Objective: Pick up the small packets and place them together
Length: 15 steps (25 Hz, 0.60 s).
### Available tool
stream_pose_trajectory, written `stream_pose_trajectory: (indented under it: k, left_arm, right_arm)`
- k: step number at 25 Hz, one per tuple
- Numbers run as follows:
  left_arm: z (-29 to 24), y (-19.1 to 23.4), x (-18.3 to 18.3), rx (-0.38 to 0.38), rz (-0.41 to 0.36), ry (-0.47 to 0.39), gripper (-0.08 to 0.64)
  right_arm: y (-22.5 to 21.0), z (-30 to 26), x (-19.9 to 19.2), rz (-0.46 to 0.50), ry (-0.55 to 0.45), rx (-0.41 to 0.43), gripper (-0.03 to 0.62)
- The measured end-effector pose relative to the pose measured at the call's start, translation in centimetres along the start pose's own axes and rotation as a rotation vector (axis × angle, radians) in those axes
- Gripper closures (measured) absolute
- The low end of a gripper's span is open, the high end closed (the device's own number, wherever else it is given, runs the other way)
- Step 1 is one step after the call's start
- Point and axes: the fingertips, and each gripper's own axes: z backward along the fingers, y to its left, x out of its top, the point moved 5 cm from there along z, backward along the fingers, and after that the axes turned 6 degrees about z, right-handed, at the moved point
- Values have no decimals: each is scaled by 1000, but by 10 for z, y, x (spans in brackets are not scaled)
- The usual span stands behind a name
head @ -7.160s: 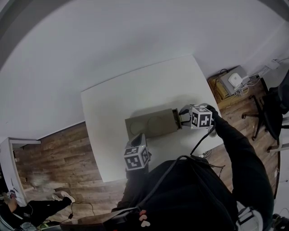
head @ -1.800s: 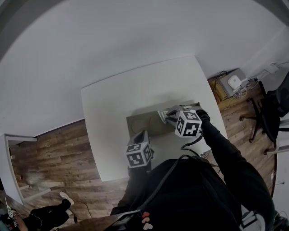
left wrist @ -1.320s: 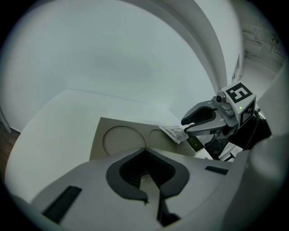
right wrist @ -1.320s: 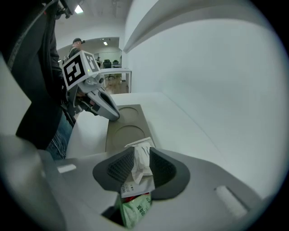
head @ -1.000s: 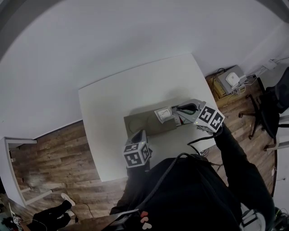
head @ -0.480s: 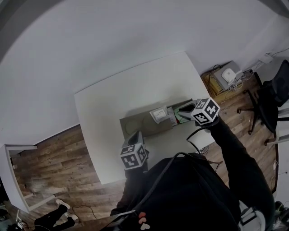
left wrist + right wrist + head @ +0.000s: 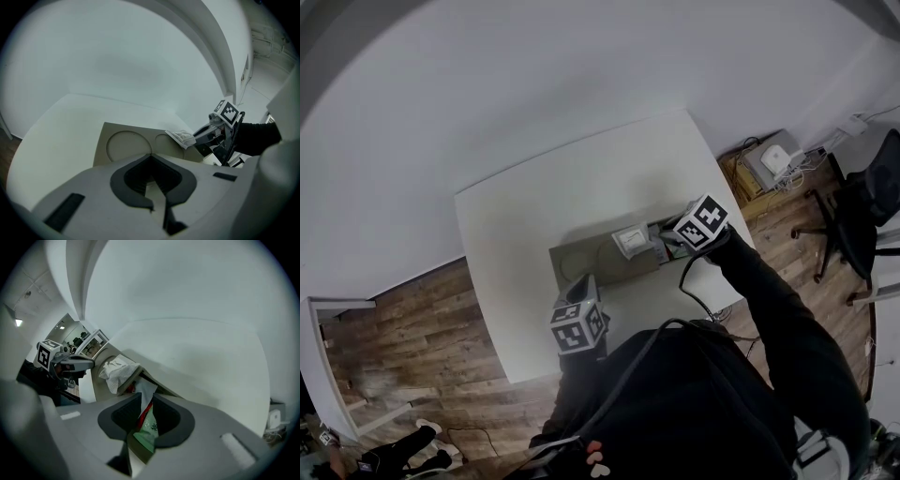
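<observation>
The right tongs (image 7: 142,401) point steeply down, and their jaws have just been opening: they stand part-way apart with a green-and-red packet (image 7: 149,427) upright between them, the pads seemingly not pressing it. Just beyond their tips a white dotted packet (image 7: 119,373) lies on the far end of a flat tray (image 7: 124,145) with two round recesses. The step in hand looks like setting the green packet down beside the white one. The next move probably calls for wider jaws and a straight pull-back, so the packet is not dragged along. The white packet is close enough to be nudged; nothing else stands in the way. The left tongs (image 7: 150,161) are closed on nothing, over the tray's near end, well apart from both packets. Further out are the white worktop (image 7: 525,225), and beyond the right tongs an office chair (image 7: 862,206) and a box (image 7: 773,169) on the wooden floor
</observation>
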Motion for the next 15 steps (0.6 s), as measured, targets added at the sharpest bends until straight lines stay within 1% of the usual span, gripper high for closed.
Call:
stream_pose_trajectory:
  k: [1, 4, 9, 12, 15]
  left_arm:
    - [1, 0, 0, -1, 0, 0, 561]
    - [2, -1, 0, 0, -1, 0, 561]
    - [4, 1, -2, -3, 1, -1, 561]
    - [3, 0, -1, -4, 0, 0, 561]
    - [0, 0, 1, -4, 1, 1, 560]
  right_arm:
    - [0, -2, 0, -11, 5, 6, 518]
    - [0, -5, -1, -51, 3, 23, 492]
    - [-1, -14, -4, -75, 22, 15, 492]
    - [-1, -19, -5, -99, 27, 51, 485]
    - [-3, -22, -4, -120, 0, 78, 489]
